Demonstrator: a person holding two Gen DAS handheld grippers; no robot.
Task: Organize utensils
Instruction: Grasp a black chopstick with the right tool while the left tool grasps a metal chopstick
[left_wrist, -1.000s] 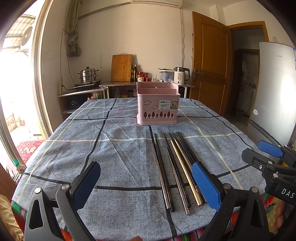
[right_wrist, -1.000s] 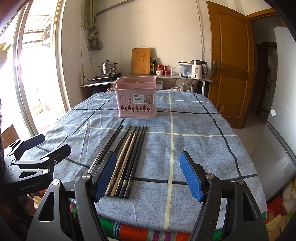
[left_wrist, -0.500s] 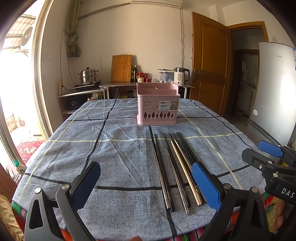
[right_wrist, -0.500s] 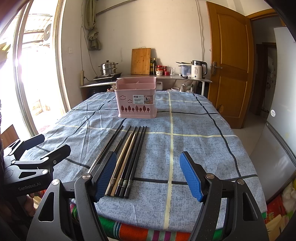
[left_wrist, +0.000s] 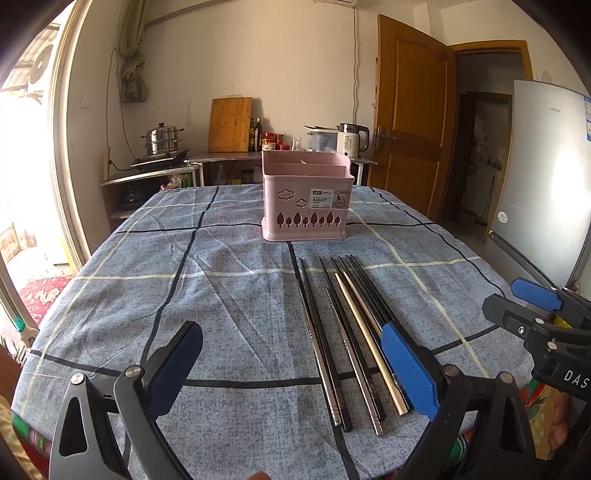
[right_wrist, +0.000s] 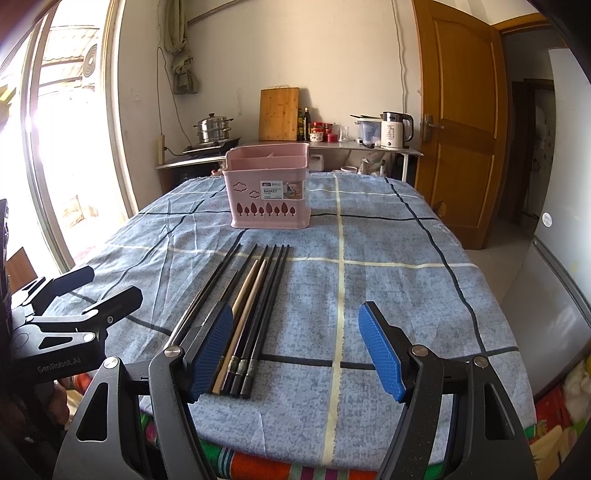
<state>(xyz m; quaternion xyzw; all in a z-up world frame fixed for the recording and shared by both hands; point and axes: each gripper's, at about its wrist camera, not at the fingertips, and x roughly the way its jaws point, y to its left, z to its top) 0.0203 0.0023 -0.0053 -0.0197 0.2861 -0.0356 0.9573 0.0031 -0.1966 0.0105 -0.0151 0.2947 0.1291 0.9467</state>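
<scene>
Chopsticks, a tight row of slim black, steel and pale wooden sticks (left_wrist: 343, 332), lay on the blue checked surface (left_wrist: 221, 295) before the pink plastic basket (left_wrist: 306, 199).
Left tongs (left_wrist: 291, 365) and right tongs (right_wrist: 295, 350) both gaped wide and empty; packed so closely, the sticks risked a pinch catching several, or rolling apart.

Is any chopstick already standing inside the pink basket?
No, the pink basket shows only bare dividers at its top, and the chopsticks all lie flat on the tablecloth in front of it.

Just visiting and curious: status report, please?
Left gripper open, empty. Right gripper open, empty. Chopsticks flat on table, pink basket beyond them. Nothing in the way.
</scene>
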